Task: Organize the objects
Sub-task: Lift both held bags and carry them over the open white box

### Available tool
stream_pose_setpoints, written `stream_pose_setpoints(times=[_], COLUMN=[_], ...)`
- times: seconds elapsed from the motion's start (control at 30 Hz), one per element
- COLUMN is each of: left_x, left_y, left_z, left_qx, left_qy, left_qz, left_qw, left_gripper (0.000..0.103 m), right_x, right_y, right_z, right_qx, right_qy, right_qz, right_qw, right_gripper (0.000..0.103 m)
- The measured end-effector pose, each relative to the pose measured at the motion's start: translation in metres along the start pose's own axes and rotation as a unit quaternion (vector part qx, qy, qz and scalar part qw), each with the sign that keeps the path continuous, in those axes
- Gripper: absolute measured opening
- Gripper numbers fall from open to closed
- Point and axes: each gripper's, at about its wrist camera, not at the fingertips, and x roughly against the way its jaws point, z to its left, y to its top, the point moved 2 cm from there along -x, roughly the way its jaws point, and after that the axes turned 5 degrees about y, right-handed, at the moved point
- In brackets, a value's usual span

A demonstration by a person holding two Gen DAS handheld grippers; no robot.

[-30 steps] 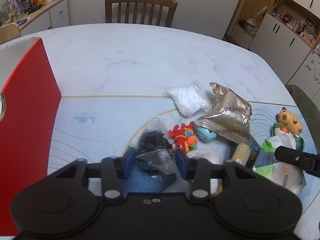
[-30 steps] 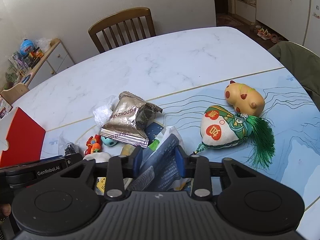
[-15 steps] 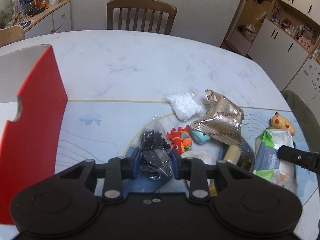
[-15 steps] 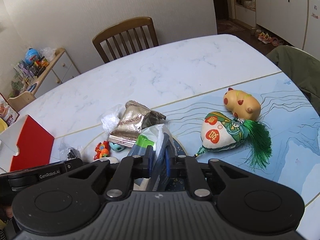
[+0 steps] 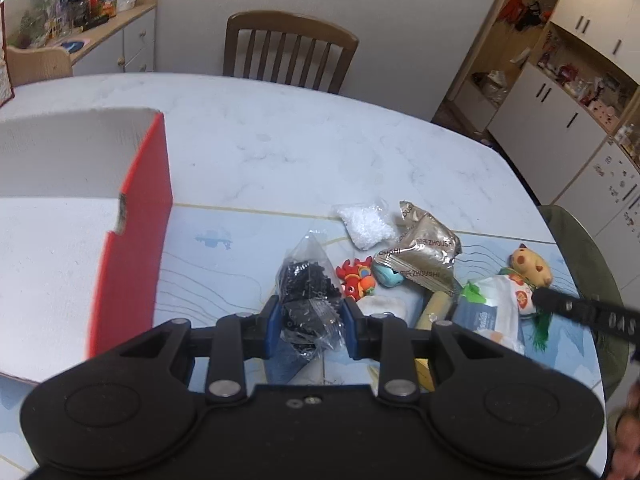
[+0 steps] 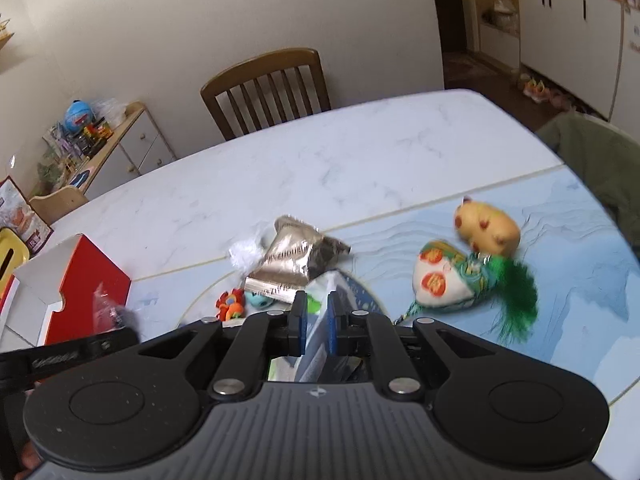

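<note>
Left gripper (image 5: 308,330) pinched a bag of black bits (image 5: 308,292); right gripper (image 6: 316,330) clamped a wipes pack (image 6: 326,292). Either slack wrapper risked slipping before reaching the red box (image 5: 136,240).

- A wooden slat-back chair (image 5: 290,50) stands at the far edge of the white marble worktop (image 5: 320,136).
- A low sideboard (image 5: 116,46) with cluttered toys stands against the left wall.
- White cabinets (image 5: 560,92) line the right.
- An olive-green garment (image 6: 596,168) drapes at the worktop's right.

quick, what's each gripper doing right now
Left gripper: closed on the clear bag of black bits.
Right gripper: closed on the white and blue packet.
</note>
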Motion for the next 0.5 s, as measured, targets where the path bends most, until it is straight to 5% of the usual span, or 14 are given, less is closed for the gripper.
stream_pose_setpoints(times=[0.13,0.2,0.5], left_x=[0.010,0.015,0.047], left_y=[-0.002,-0.002,0.002], left_z=[0.009,0.014,0.032], left_qx=[-0.008,-0.011,-0.050], left_qy=[-0.012,-0.016,-0.042], left_qz=[-0.003,-0.005,-0.023], left_qw=[0.9999,0.9998,0.9976], left_gripper=[0.029,0.029,0.030], right_x=[-0.006,-0.010,-0.045], right_y=[0.004,0.002,-0.017], right_z=[0.006,0.006,0.019], right_qx=[0.014,0.005,-0.003], right_qy=[-0.024,-0.031,-0.062], right_qz=[0.011,0.017,0.079], right_qw=[1.000,0.999,0.995], right_gripper=[0.036,0.071,0.063])
